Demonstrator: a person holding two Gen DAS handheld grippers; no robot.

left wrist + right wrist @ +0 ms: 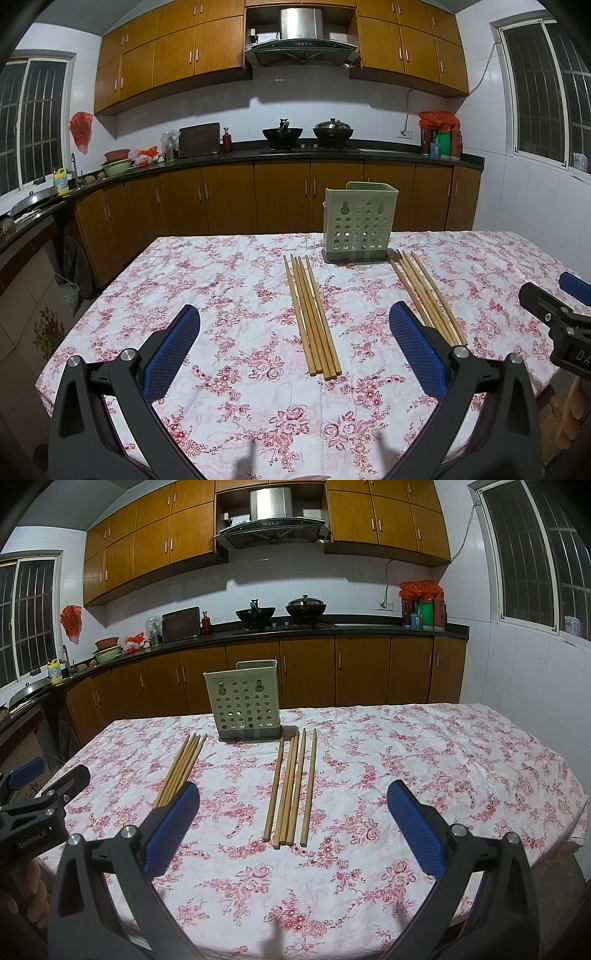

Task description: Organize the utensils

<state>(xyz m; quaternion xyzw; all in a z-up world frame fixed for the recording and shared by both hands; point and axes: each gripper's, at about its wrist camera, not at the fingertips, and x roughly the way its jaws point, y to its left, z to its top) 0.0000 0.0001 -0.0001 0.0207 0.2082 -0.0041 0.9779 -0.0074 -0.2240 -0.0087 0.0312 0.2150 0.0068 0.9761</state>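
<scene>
Two chopstick bundles, green holder, tablecloth

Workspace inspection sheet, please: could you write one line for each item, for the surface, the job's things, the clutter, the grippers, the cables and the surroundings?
Surface: table under a white cloth with red flowers.
Job's things: green holder upright at the far side, nothing seen inside; left bundle of chopsticks and right bundle of chopsticks lie flat in front of it, one each side.
Clutter: nothing seen on the table.
Grippers: left gripper and right gripper open, above the near edge, holding nothing.
Cables: one wire on the wall by a socket.
Surroundings: kitchen counter, two woks on the stove, hood, wooden cabinets, barred windows.
</scene>
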